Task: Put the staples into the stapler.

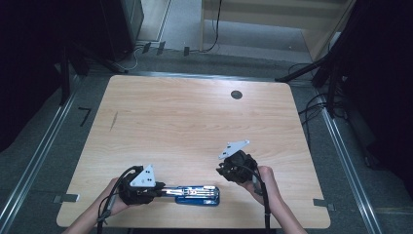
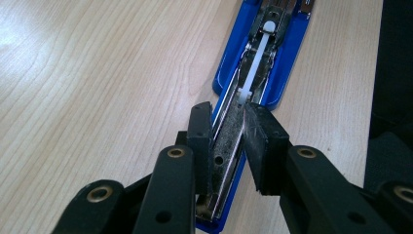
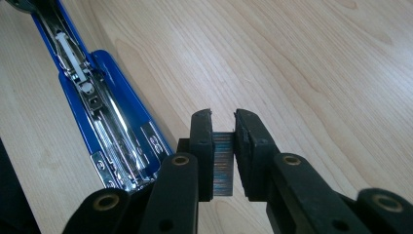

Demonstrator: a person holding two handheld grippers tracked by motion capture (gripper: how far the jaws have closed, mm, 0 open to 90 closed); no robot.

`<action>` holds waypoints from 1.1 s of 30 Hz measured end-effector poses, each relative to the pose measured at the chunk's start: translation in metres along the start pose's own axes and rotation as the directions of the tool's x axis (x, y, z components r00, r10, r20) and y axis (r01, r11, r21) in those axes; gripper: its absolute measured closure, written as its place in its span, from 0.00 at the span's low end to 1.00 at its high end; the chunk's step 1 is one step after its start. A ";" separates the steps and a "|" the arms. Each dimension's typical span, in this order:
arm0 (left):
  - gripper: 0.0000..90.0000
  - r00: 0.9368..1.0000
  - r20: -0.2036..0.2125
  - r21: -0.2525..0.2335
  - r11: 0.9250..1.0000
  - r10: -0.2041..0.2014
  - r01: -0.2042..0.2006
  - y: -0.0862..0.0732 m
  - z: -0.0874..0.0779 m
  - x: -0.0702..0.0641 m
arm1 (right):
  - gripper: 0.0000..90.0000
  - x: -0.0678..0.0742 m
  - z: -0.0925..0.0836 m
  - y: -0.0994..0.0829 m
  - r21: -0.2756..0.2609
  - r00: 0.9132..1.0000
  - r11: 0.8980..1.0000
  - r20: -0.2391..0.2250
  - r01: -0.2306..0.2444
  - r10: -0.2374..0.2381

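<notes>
High view: blue stapler [image 1: 197, 195] lies opened flat at the table's [image 1: 195, 117] 6 o'clock edge. Left gripper [image 1: 157, 190] clamps its 9 o'clock end.
Left gripper view: jaws pinch the metal staple rail [image 2: 229, 146].
Right gripper view: right gripper [image 3: 224, 134] squeezes a staple strip [image 3: 223, 163]; stapler at 10 o'clock.

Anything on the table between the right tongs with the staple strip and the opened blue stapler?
Nothing. In the high view, bare wood separates the right tongs from the stapler. The right gripper view shows the staple strip clamped, with bare table beside the stapler.
</notes>
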State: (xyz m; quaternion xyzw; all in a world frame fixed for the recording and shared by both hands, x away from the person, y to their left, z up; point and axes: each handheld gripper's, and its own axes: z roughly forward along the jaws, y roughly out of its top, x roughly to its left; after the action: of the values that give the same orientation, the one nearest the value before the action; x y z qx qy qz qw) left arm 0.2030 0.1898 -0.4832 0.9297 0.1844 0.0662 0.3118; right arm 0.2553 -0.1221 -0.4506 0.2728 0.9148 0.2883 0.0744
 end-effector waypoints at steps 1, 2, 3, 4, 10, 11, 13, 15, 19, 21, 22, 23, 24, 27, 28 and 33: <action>0.82 1.000 0.000 -0.003 1.000 -0.003 0.003 0.000 0.000 0.000 | 0.89 0.000 0.000 0.000 -0.004 1.000 1.000 -0.002 0.003 -0.003; 0.82 1.000 0.000 -0.001 1.000 -0.002 0.002 0.000 0.000 0.000 | 0.89 0.000 -0.001 0.001 -0.004 1.000 1.000 -0.002 0.000 0.000; 0.82 1.000 0.000 0.002 1.000 -0.002 0.002 0.001 0.000 0.000 | 0.89 0.000 -0.001 0.002 -0.004 1.000 1.000 -0.002 -0.001 0.001; 0.82 1.000 0.001 0.003 1.000 -0.002 0.002 0.001 0.000 0.000 | 0.89 0.001 -0.001 0.002 -0.010 1.000 1.000 -0.005 0.005 -0.005; 0.82 1.000 0.000 0.002 1.000 0.001 -0.001 0.002 0.001 -0.001 | 0.89 0.006 -0.002 0.007 -0.021 0.999 0.999 -0.024 0.035 -0.035; 0.82 1.000 0.000 0.002 1.000 0.001 -0.001 0.002 0.001 -0.001 | 0.89 0.007 -0.003 0.008 -0.023 0.999 0.999 -0.024 0.040 -0.040; 0.82 1.000 -0.001 0.002 1.000 0.001 -0.001 0.002 0.001 -0.001 | 0.89 0.009 -0.003 0.011 -0.034 0.997 0.998 -0.036 0.062 -0.063; 0.82 1.000 -0.001 0.002 1.000 0.001 -0.001 0.001 0.001 -0.001 | 0.89 0.010 -0.003 0.012 -0.035 0.997 0.997 -0.044 0.065 -0.067; 0.82 1.000 0.000 0.001 1.000 0.001 -0.001 0.001 0.001 -0.001 | 0.89 0.013 -0.001 0.014 -0.039 0.994 0.995 -0.064 0.087 -0.089; 0.82 1.000 -0.002 0.005 1.000 0.006 -0.006 0.002 0.001 0.000 | 0.89 0.016 0.000 0.015 -0.041 0.992 0.995 -0.074 0.096 -0.099; 0.82 1.000 -0.004 0.005 1.000 0.006 -0.006 0.002 0.001 -0.001 | 0.89 0.017 0.001 0.016 -0.045 0.991 0.994 -0.083 0.104 -0.108; 0.82 1.000 -0.004 0.003 1.000 0.005 -0.005 0.002 0.001 -0.001 | 0.89 0.019 0.002 0.017 -0.045 0.988 0.992 -0.097 0.120 -0.123; 0.82 1.000 -0.004 0.002 1.000 0.006 -0.006 0.003 0.001 -0.001 | 0.89 0.019 0.002 0.017 -0.045 0.988 0.992 -0.097 0.120 -0.123; 0.82 1.000 -0.003 0.003 1.000 0.007 -0.007 0.003 0.001 0.000 | 0.89 0.027 0.005 0.019 -0.044 0.981 0.988 -0.121 0.147 -0.151; 0.82 1.000 -0.003 0.000 1.000 0.005 -0.005 0.002 0.001 0.000 | 0.89 0.027 0.005 0.019 -0.044 0.981 0.988 -0.121 0.147 -0.151; 0.82 1.000 0.000 0.001 1.000 0.007 -0.007 0.002 0.001 0.000 | 0.89 0.036 0.013 0.019 -0.032 0.968 0.981 -0.160 0.192 -0.194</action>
State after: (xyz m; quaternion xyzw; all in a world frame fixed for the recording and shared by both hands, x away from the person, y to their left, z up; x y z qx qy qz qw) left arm 0.2039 0.1877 -0.4827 0.9305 0.1813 0.0674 0.3111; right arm 0.2376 -0.0834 -0.4503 0.1575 0.9376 0.3085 0.0297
